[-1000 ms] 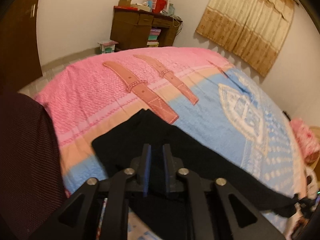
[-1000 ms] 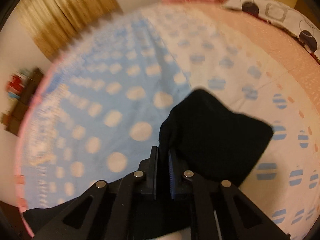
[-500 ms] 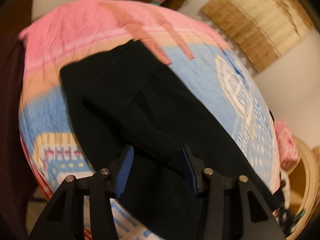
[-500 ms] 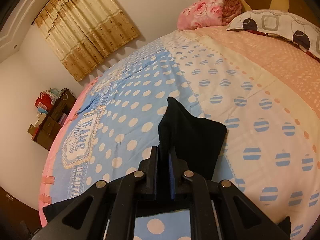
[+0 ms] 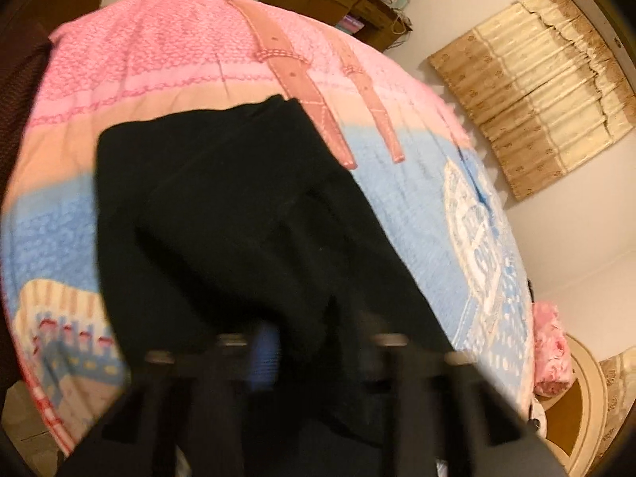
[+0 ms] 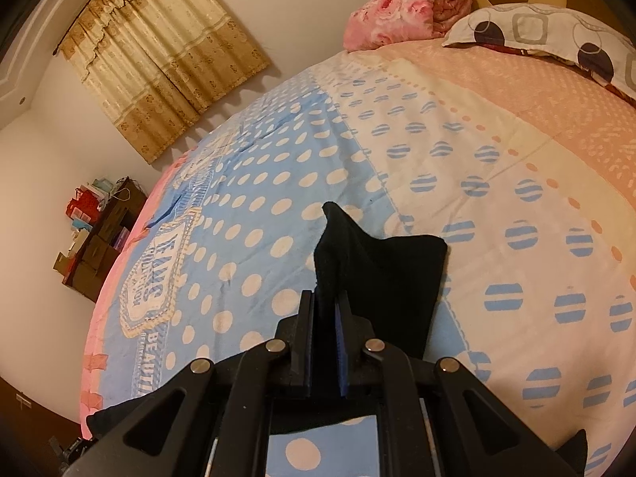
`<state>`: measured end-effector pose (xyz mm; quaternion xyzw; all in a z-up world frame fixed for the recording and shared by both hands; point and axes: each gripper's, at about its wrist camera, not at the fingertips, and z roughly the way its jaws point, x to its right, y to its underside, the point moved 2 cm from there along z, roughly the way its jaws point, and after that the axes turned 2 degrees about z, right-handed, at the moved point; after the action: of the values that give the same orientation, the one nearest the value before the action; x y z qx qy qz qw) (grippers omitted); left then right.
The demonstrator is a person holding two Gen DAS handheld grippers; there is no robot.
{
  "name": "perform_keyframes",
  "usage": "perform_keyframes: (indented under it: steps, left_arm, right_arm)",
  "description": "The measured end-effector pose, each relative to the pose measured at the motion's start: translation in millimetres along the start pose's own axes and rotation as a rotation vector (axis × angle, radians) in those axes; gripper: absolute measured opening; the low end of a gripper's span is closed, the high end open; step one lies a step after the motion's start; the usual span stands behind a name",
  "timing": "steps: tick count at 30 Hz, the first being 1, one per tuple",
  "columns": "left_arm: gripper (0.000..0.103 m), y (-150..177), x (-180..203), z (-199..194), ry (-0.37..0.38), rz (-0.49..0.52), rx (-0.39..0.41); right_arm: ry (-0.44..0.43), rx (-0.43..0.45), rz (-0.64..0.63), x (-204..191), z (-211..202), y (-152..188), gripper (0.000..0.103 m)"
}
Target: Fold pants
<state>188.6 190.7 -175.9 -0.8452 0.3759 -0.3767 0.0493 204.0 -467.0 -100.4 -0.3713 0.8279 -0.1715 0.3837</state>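
**Both ends pinched, ready to fold**

My left gripper point(image 5: 302, 342) has just been closing, and in its blurred view a bunched fold of the black, soft-knit pants point(image 5: 238, 214) sits between the fingers, so I judge it clamped on the cloth near the wide end. Half a second ago those fingers stood wide apart over the fabric; a second ago they were nearly together, higher above it, with the desk and more of the far wall in view. Now the camera looks down more steeply and the pants fill the middle of the picture, lying across the pink, peach and blue patterned bedspread point(image 5: 167, 47).

My right gripper point(image 6: 325, 310) is pressed together on the narrow end of the pants, a peak of black cloth rising just past the fingertips, as it was in the earlier pictures. The rest of that end lies flat on the dotted blue part of the bedspread.

With both ends gripped, I reckon the next move is to lift and bring one end over the other.
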Motion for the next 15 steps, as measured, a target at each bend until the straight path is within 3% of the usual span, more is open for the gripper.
perform_keyframes:
  steps: [3,9,15]
  left_arm:
    - [0.008,-3,-4,4,0.04,-0.029,-0.012]
    - [0.008,-16,12,-25,0.089,0.016,0.026]
    - [0.008,-45,41,-77,0.16,0.092,0.088]
  right_arm:
    - [0.0,0.002,0.007,2,1,0,0.009]
    - [-0.022,0.027,-0.033,-10,-12,-7,0.009]
    - [-0.137,0.068,-0.036,-35,-60,-21,0.009]
